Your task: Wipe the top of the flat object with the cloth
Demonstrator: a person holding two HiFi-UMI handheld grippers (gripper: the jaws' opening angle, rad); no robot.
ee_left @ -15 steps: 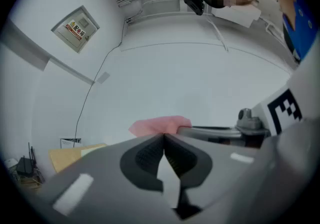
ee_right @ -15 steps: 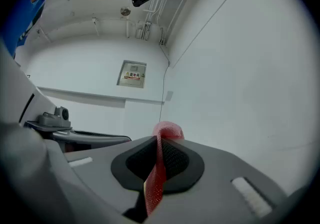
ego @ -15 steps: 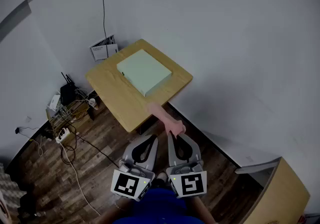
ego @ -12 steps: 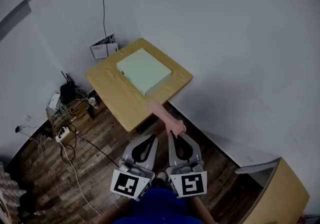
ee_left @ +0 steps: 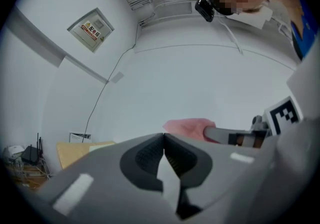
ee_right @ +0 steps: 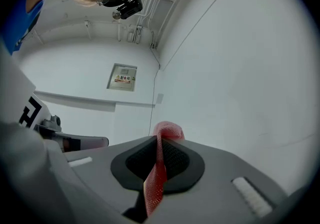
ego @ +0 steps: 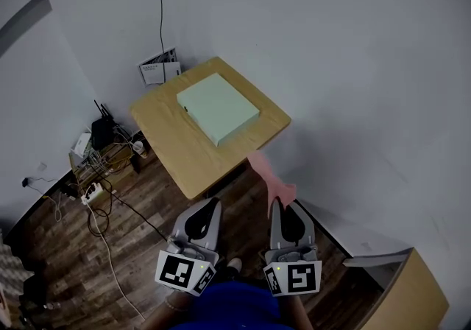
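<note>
The right gripper (ego: 282,203) clamps a pink cloth (ego: 266,174) that trails toward 11 o'clock from its tips, just off the table (ego: 173,146). At its 9 o'clock the left gripper (ego: 213,202) has its jaws pressed together, empty. The pale green flat object (ego: 218,107) lies on the table, at 12 o'clock from the left gripper, well apart.

A pale green flat object (ego: 218,107) lies on the far half of a wooden desk (ego: 171,148) standing on a dark plank floor (ego: 62,251), cables (ego: 99,211) strewn left.
</note>
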